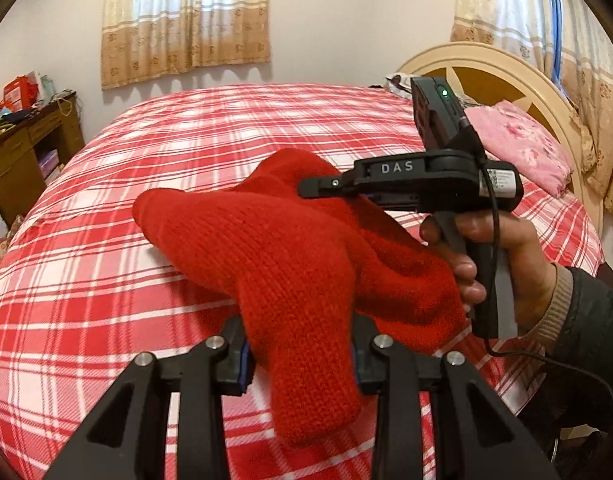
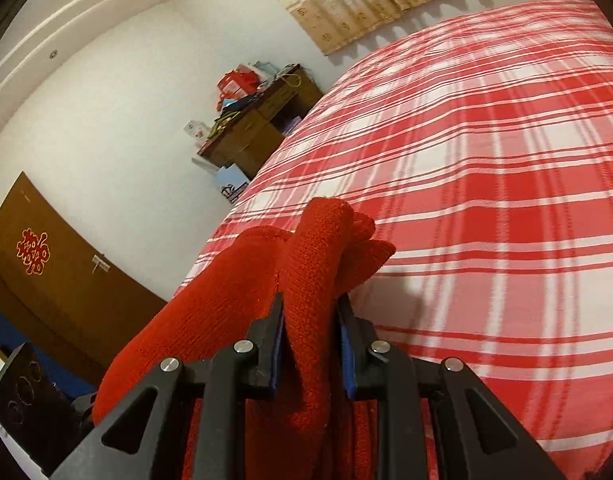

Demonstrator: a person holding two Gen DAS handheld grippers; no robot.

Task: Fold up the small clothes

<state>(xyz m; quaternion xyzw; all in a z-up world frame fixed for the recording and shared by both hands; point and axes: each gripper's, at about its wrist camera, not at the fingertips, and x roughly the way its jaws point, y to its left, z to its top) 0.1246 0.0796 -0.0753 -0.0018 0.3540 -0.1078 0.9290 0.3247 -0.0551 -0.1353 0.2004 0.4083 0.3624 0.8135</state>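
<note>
Left wrist view: the left gripper (image 1: pixel 302 354) pinches a red knit (image 1: pixel 282 264), whose long axis runs from the fingers up and left, lifted above the plaid bed (image 1: pixel 106 280). Its far part drapes right toward the right gripper (image 1: pixel 312 189), gripped by a hand (image 1: pixel 502 268); that gripper's tip meets the cloth, the bite itself hidden.

Right wrist view: the right gripper (image 2: pixel 311 344) clamps a bunched fold of the knit (image 2: pixel 314 264), pointing away toward the bed's left edge. The garment's shape stays unclear.
</note>
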